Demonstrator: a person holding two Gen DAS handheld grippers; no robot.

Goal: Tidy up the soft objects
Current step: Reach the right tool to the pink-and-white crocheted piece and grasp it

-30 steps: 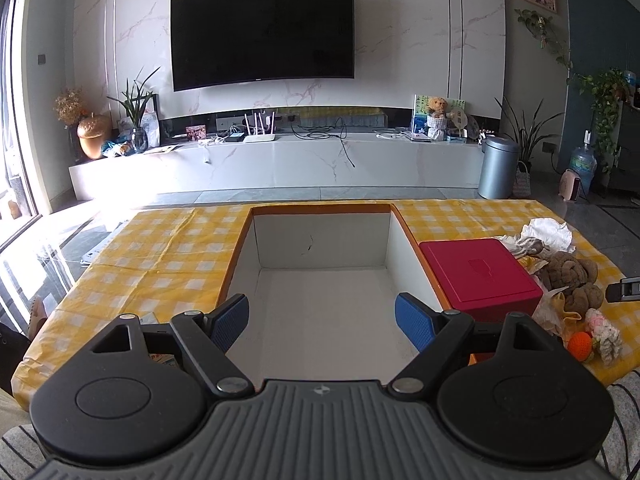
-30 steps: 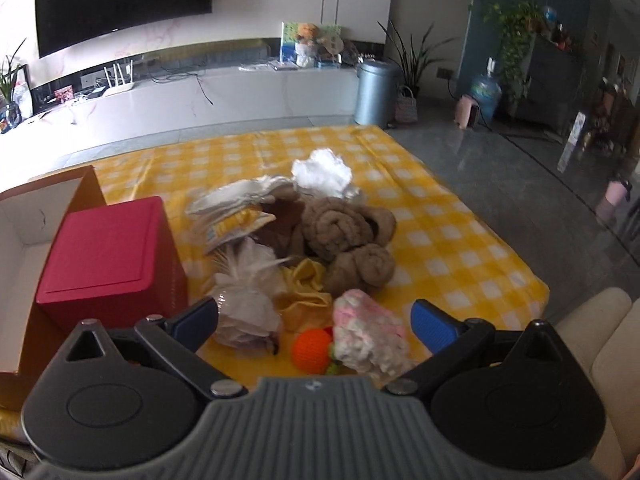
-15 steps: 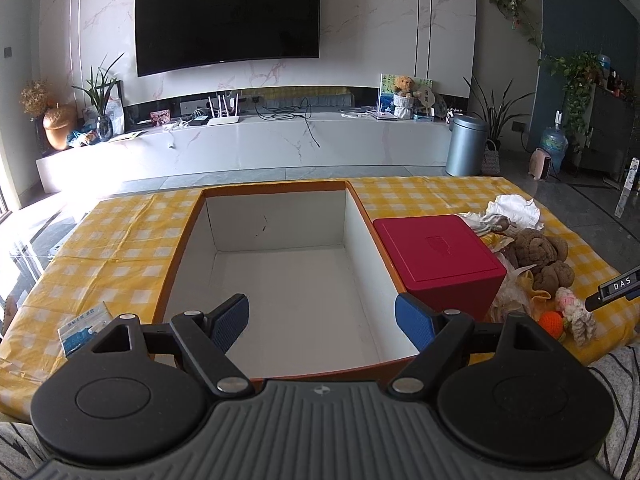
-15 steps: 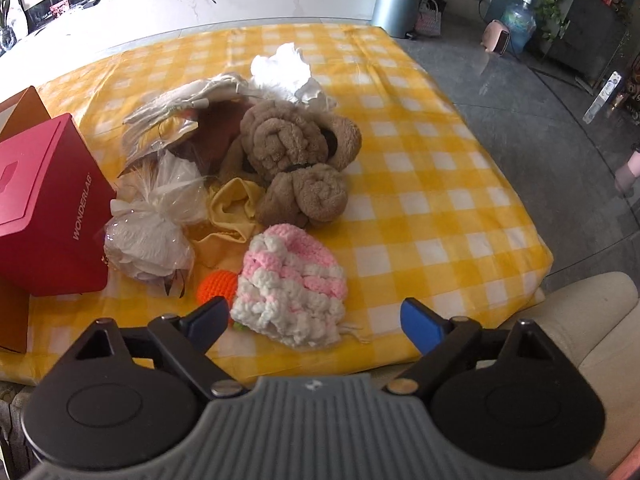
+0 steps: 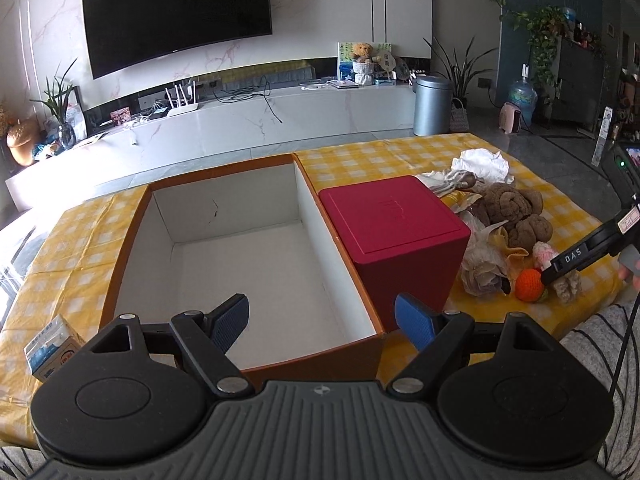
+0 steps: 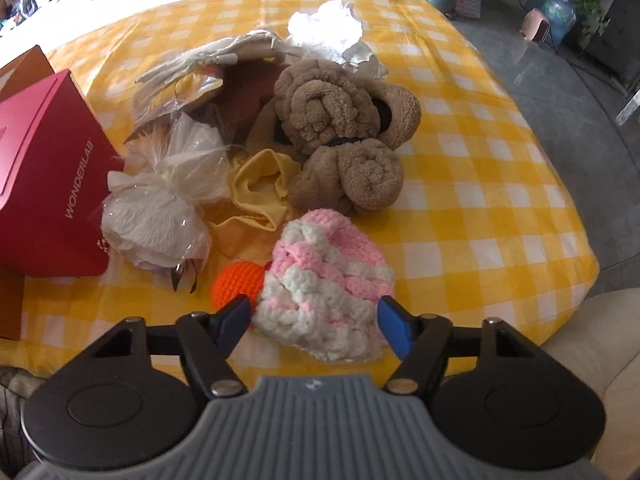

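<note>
The pink and white knitted hat (image 6: 326, 280) lies on the yellow checked bench (image 6: 500, 184), close to its near edge. Its long side runs from far left to near right. It is between the two blue fingers (image 6: 234, 318) of the right tool (image 6: 314, 322). The jaws have just been closing in on it, and the fingers sit right at its sides, but I cannot tell if they squeeze it. The right tool points steeply down at the hat.

An orange knitted ball (image 6: 236, 280) touches the hat on its left. Just beyond the hat lie a yellow cloth (image 6: 260, 184) and a brown fluffy toy (image 6: 340, 128). To the left of these sits a clear bag of white stuff (image 6: 160, 208). Far off lies some crumpled white paper (image 6: 324, 26). A red box (image 6: 44, 168) stands at the left of the pile.

The left tool (image 5: 322, 322) is spread wide with nothing between its fingers. It tilts down over the near end of a big open box (image 5: 240, 256) with white walls. The red box stands just right of it. A small carton (image 5: 52, 346) lies on the bench at the near left.
</note>
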